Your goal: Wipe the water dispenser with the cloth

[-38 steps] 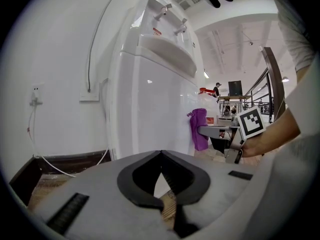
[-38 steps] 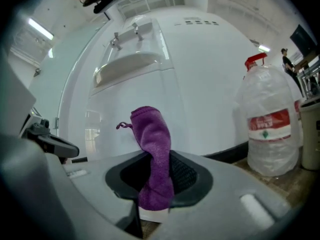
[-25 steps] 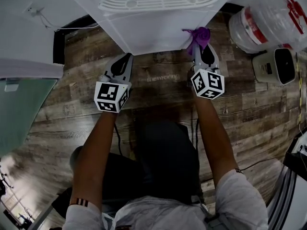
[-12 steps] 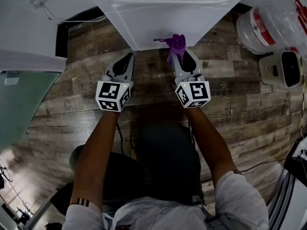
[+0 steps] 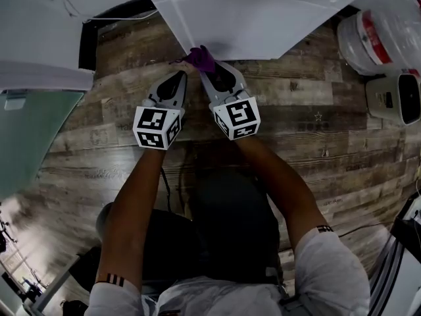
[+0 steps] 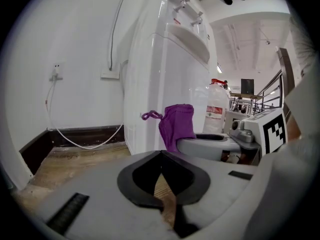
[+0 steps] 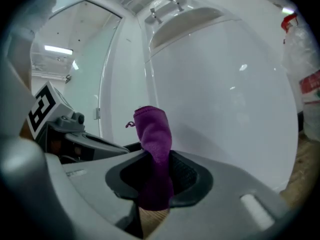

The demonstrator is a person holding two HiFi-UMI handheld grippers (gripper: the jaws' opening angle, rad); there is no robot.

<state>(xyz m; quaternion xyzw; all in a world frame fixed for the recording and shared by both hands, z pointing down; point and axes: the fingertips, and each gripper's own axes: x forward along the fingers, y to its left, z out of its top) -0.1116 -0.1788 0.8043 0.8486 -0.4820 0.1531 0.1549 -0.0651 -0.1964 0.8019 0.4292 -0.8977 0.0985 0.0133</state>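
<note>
The white water dispenser (image 5: 243, 18) stands at the top of the head view; its front panel (image 7: 225, 104) fills the right gripper view and its side with taps (image 6: 170, 69) shows in the left gripper view. My right gripper (image 5: 205, 68) is shut on the purple cloth (image 5: 197, 58), which sticks up between the jaws (image 7: 154, 149) against the dispenser's lower front near its left corner. The same cloth (image 6: 176, 126) shows in the left gripper view. My left gripper (image 5: 177, 78) is shut on nothing, just left of the right one, low over the wooden floor.
A large water bottle (image 5: 385, 28) lies at the upper right, with a white appliance (image 5: 398, 97) beside it. A glass panel (image 5: 26, 137) stands at the left. A white cable (image 6: 80, 139) hangs from a wall socket. The person's legs are below both grippers.
My right gripper has swept left along the dispenser's lower front with the cloth, from its right corner to near its left corner. The left gripper has hardly moved.
</note>
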